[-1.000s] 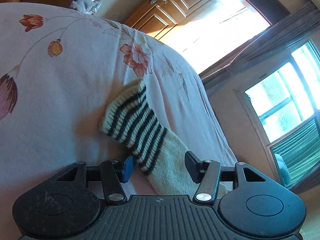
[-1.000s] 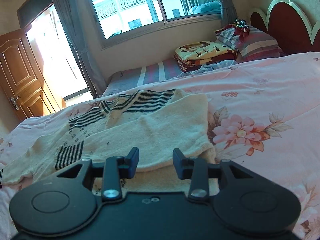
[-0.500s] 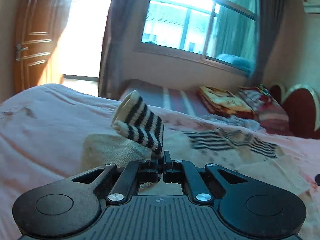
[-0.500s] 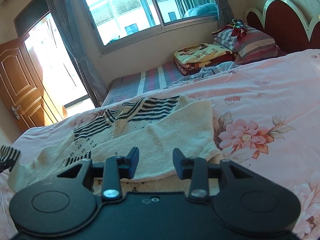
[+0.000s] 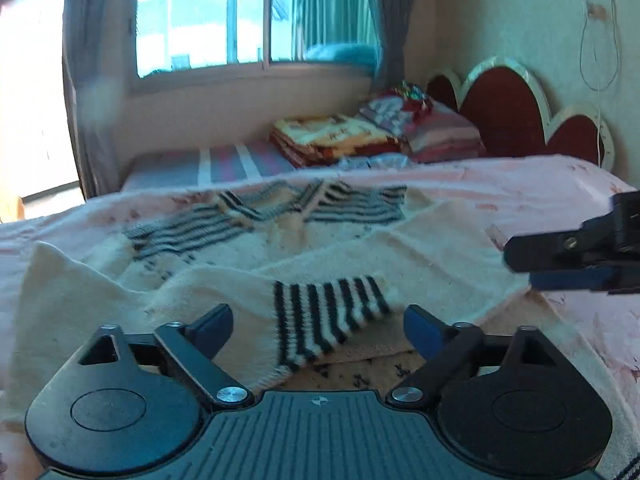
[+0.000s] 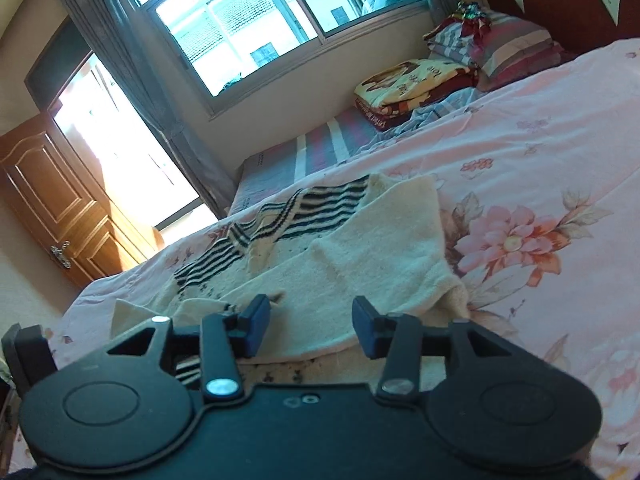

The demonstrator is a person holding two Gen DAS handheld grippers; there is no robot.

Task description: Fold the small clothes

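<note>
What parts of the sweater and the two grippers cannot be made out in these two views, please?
- Sweater near hem: both views, hidden behind the gripper bodies.
- Striped cuff, its near end: left wrist view, behind the left gripper, whose jaws are opening.
- Right gripper: left wrist view, cut off by the right edge.
- Sweater weave: left wrist view, motion-blurred.

Bed (image 6: 540,152): pink floral cover. Cream knit sweater (image 5: 420,248) with black stripes lies on cover, sleeves folded over body, striped cuff (image 5: 328,316) on top. Far end: folded blanket (image 6: 408,84) and striped pillows (image 6: 508,46) on striped sheet near headboard (image 5: 508,108).
</note>
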